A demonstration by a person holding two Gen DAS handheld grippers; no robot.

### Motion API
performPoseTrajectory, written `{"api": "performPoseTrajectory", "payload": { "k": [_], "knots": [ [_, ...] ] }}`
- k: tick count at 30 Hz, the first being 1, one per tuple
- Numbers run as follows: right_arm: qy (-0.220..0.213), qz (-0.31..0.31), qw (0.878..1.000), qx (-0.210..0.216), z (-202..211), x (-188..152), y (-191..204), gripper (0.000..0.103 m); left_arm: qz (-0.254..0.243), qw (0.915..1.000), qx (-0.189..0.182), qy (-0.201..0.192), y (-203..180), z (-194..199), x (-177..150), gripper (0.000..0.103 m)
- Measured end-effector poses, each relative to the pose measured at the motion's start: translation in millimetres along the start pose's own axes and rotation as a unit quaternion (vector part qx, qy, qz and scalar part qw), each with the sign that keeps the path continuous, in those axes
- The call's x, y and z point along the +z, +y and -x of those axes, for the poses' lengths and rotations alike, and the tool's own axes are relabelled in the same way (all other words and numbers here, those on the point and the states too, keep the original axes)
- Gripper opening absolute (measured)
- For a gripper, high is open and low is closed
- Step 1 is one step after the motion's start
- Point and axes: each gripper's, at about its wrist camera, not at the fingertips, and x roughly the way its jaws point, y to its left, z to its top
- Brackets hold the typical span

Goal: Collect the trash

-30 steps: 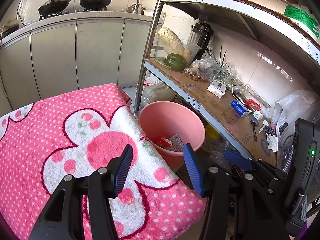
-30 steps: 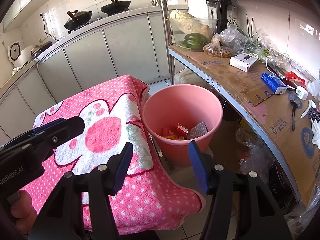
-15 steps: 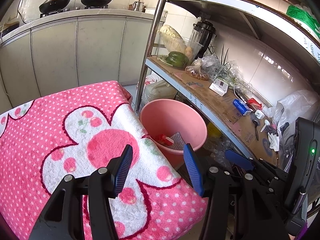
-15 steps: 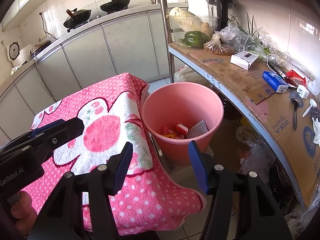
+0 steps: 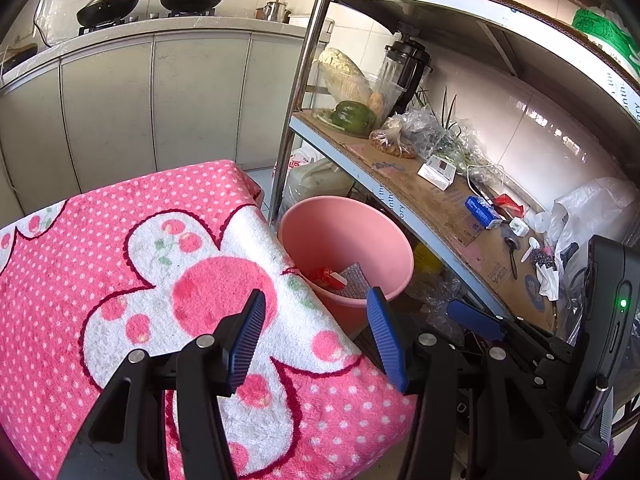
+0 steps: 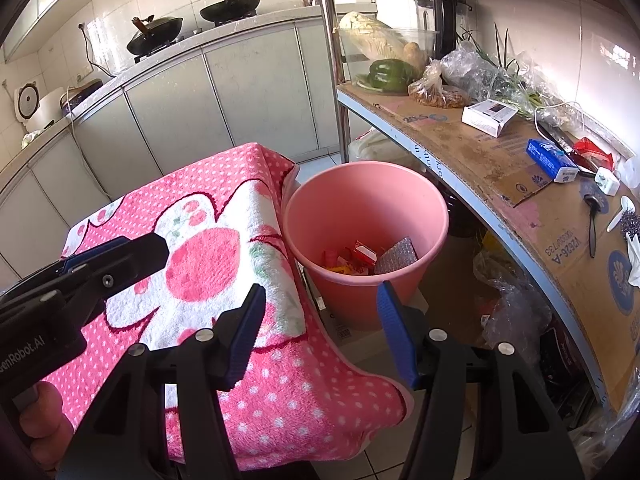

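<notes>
We read "enRobot.AI" in white on the black left gripper [image 6: 116, 252] body, its first letter cut off. Upside-down "VZ626-A" stood on the cardboard sheet [image 6: 560, 240] near the shelf's front edge. Other print stayed illegible.

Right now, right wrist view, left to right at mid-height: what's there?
left gripper → pink towel → pink bucket → cardboard-lined shelf → blue packet
</notes>
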Motion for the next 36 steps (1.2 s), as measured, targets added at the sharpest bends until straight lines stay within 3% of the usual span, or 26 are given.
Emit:
{"api": "performPoseTrajectory", "payload": {
  "k": [36],
  "knots": [
    [0.006,-0.006,1.000,0.005,-3.2,-1.2,-3.9,0.059,-0.003,1.0000,0.002,0.001,0.5,-2.0,-2.0,0.052]
  ]
}}
